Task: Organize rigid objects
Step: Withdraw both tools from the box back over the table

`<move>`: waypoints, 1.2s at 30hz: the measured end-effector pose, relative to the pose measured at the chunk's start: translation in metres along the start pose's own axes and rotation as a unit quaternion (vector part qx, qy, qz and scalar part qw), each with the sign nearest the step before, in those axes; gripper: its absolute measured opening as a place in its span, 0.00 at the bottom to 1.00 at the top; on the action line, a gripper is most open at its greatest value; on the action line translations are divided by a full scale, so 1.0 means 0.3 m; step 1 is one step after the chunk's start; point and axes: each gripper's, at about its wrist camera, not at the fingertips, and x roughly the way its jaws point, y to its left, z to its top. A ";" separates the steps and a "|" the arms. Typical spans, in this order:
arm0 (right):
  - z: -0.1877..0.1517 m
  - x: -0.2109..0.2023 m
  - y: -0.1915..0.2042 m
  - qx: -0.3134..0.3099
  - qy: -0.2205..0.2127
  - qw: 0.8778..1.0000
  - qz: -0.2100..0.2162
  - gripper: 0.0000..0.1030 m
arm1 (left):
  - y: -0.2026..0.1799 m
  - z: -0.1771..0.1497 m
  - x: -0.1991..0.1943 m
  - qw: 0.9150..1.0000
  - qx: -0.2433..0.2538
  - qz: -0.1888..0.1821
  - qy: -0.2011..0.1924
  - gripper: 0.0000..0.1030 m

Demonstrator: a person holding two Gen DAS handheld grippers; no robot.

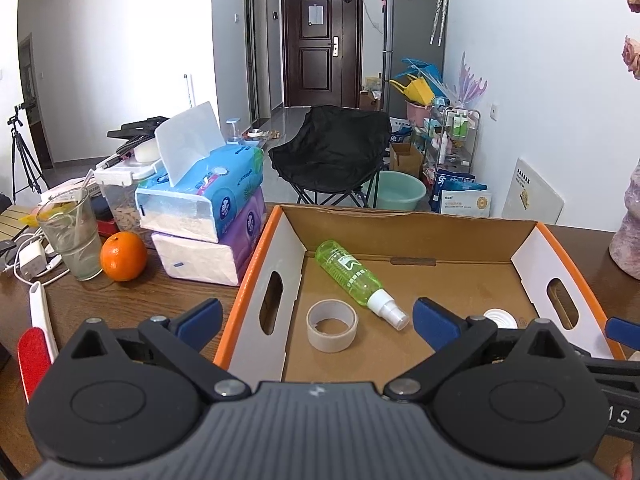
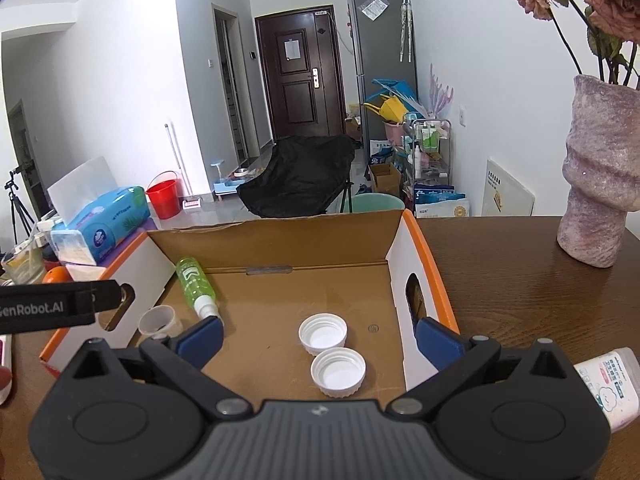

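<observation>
We hold both sets of tongs over the near edge of the cardboard box (image 1: 400, 276) on the bench (image 2: 500, 280), and both stand wide open with nothing between their blue pads: the left tongs (image 1: 318, 316) hover above the left half of the box, the right tongs (image 2: 318, 334) above the right half. Inside the box, the green spray bottle (image 1: 352, 276) lies on its side toward ten o'clock, nozzle pointing at us; the roll of tape (image 1: 332, 325) sits flat near eight o'clock, just beside the nozzle but apart from it; two white caps (image 2: 330, 350) rest open side up at about five o'clock, touching or nearly so. We judge that we are between placements, with several items already in the box and another pickup due. The likeliest candidate is the small white bottle with a pink label (image 2: 610, 390), lying on the bench outside the box at four o'clock from the right tongs; the next move would call for swinging those tongs right and down and closing on its body. That bottle is cut off by the tongs' housing, so we cannot tell its full shape or how it lies. In the left view only a sliver of one cap shows behind the right finger. A red and white object (image 1: 36, 340) at the bench's left edge is too cropped to name.
</observation>
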 end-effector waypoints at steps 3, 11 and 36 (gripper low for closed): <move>-0.005 -0.025 0.006 -0.005 -0.002 1.000 0.000 1.00 | 0.009 -0.008 -0.023 1.000 -0.003 -0.003 -0.001 1.00; -0.033 -0.111 0.014 -0.014 -0.009 1.000 0.002 1.00 | 0.037 -0.038 -0.094 1.000 -0.005 -0.009 -0.006 1.00; -0.216 -0.450 0.009 -0.037 -0.038 0.999 0.006 1.00 | 0.111 -0.241 -0.360 0.999 0.000 -0.021 -0.026 1.00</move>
